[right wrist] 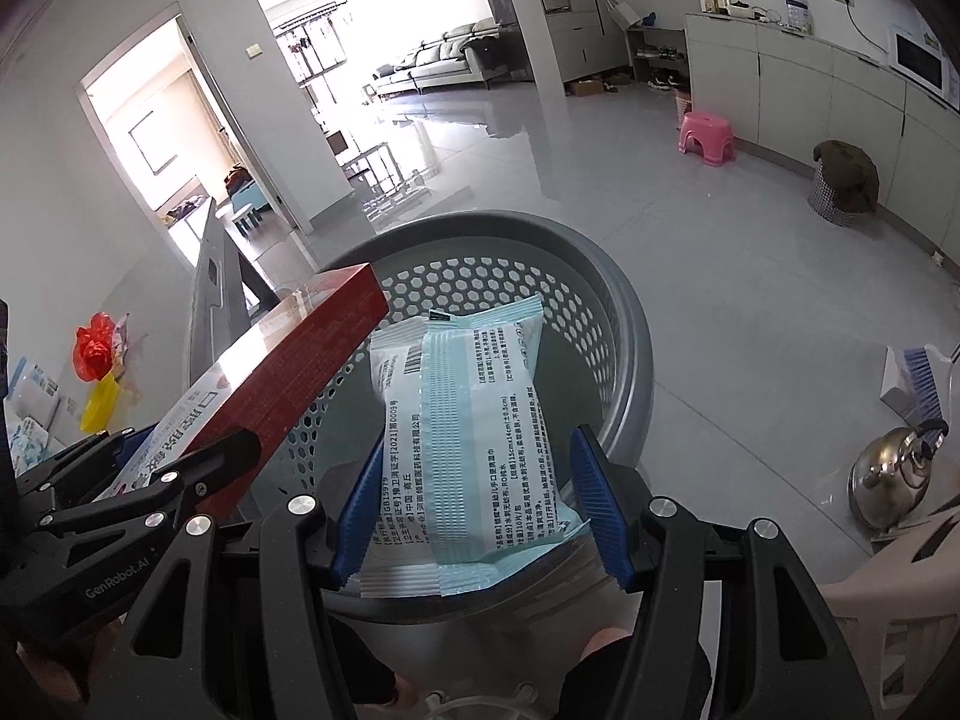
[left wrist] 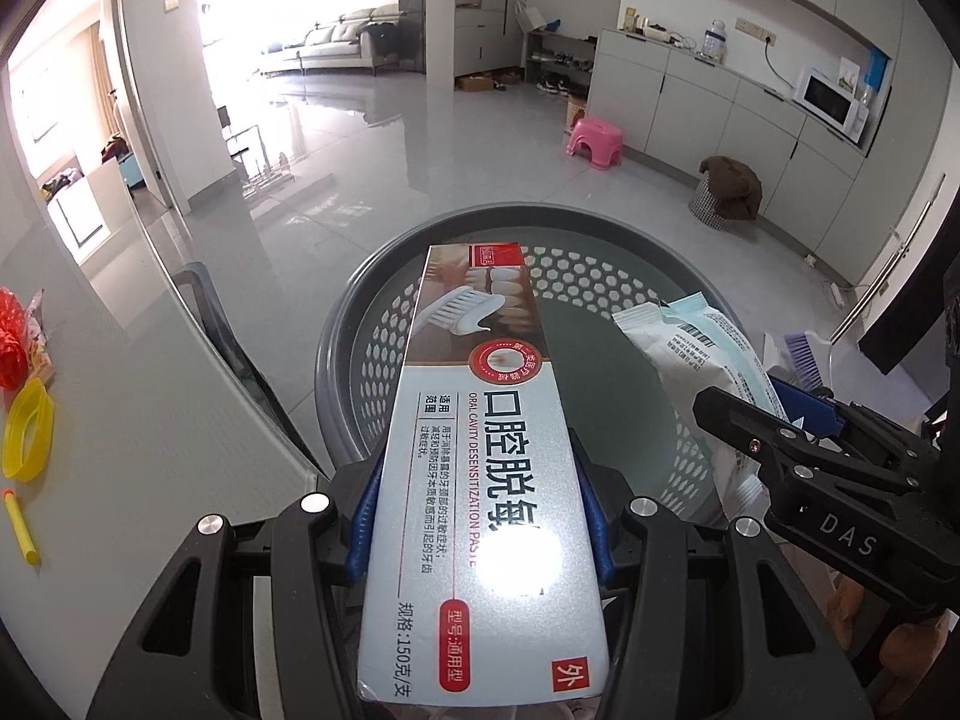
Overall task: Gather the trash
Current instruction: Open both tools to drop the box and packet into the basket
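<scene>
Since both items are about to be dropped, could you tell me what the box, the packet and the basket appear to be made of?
Box: glossy printed cardboard, judging by its sharp folded edges and the glare on it.
Packet: thin plastic film, with crimped, ribbed seams and a soft, wrinkled body.
Basket: grey moulded plastic, with a smooth rim and a regular honeycomb of holes.

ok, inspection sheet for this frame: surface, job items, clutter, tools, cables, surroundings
surface: grey table edge at left, glossy tiled floor beyond.
job's things: toothpaste box and wipes packet, both held over the grey perforated basket.
clutter: yellow ring, red wrapper, yellow dart on the table.
grippers: left tool shut on the box; right tool shut on the packet.
cables: one runs from a wall socket to the counter.
surroundings: pink stool, microwave, kettle, sofa.
</scene>
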`<action>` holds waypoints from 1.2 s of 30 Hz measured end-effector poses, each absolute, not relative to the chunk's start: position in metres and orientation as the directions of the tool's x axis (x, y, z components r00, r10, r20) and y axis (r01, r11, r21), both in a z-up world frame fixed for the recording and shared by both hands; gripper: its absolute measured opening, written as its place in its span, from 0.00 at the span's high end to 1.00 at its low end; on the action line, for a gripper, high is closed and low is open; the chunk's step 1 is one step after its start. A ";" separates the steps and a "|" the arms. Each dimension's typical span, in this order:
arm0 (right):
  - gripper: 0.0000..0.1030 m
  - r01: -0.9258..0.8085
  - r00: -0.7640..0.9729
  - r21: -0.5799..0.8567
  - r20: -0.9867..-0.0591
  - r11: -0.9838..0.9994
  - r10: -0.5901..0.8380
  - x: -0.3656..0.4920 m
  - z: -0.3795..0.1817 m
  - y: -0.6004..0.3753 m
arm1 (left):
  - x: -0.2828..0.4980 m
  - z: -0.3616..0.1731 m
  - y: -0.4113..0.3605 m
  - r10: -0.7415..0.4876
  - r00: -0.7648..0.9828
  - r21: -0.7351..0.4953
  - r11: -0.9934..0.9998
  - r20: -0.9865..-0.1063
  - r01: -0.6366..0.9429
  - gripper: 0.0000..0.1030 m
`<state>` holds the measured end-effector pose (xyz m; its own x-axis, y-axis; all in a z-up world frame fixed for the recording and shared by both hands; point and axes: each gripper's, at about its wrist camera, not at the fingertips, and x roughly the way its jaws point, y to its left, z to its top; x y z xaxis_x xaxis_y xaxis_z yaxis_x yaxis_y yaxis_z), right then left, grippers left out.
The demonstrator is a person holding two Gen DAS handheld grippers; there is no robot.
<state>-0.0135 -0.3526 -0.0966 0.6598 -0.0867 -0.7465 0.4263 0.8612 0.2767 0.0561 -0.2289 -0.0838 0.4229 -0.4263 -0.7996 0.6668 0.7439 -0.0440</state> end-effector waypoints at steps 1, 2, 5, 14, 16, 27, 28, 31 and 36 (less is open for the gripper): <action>0.43 0.423 0.661 0.284 -0.746 0.860 -0.079 -0.012 -0.097 -0.353 | 0.055 -0.084 -0.234 -0.423 0.421 -0.046 0.747 -0.803 0.663 0.50; 0.43 0.422 0.664 0.293 -0.744 0.858 -0.072 -0.012 -0.097 -0.356 | 0.055 -0.085 -0.237 -0.420 0.417 -0.049 0.750 -0.806 0.660 0.50; 0.43 0.421 0.662 0.298 -0.747 0.857 -0.066 -0.010 -0.100 -0.360 | 0.058 -0.085 -0.241 -0.413 0.407 -0.056 0.755 -0.814 0.654 0.50; 0.41 0.421 0.663 0.295 -0.745 0.858 -0.070 -0.007 -0.100 -0.361 | 0.063 -0.084 -0.238 -0.402 0.407 -0.059 0.767 -0.820 0.638 0.50; 0.37 0.421 0.669 0.299 -0.740 0.856 -0.071 -0.008 -0.100 -0.360 | 0.063 -0.084 -0.238 -0.400 0.408 -0.060 0.771 -0.820 0.635 0.50; 0.31 0.417 0.683 0.311 -0.727 0.854 -0.069 -0.012 -0.096 -0.362 | 0.057 -0.076 -0.237 -0.405 0.436 -0.050 0.775 -0.804 0.629 0.38; 0.31 0.418 0.685 0.313 -0.725 0.853 -0.069 -0.011 -0.095 -0.361 | 0.056 -0.076 -0.238 -0.405 0.437 -0.048 0.775 -0.803 0.630 0.38; 0.31 0.419 0.690 0.319 -0.720 0.850 -0.070 -0.013 -0.094 -0.362 | 0.056 -0.076 -0.238 -0.404 0.433 -0.051 0.776 -0.806 0.628 0.38; 0.31 0.422 0.695 0.324 -0.715 0.847 -0.074 -0.017 -0.093 -0.362 | 0.054 -0.075 -0.235 -0.407 0.435 -0.053 0.776 -0.803 0.628 0.38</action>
<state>-0.0174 -0.3625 -0.0929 0.6954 -0.0738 -0.7148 0.4223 0.8467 0.3235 0.0540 -0.2346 -0.0754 0.4352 -0.4073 -0.8030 0.6282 0.7763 -0.0533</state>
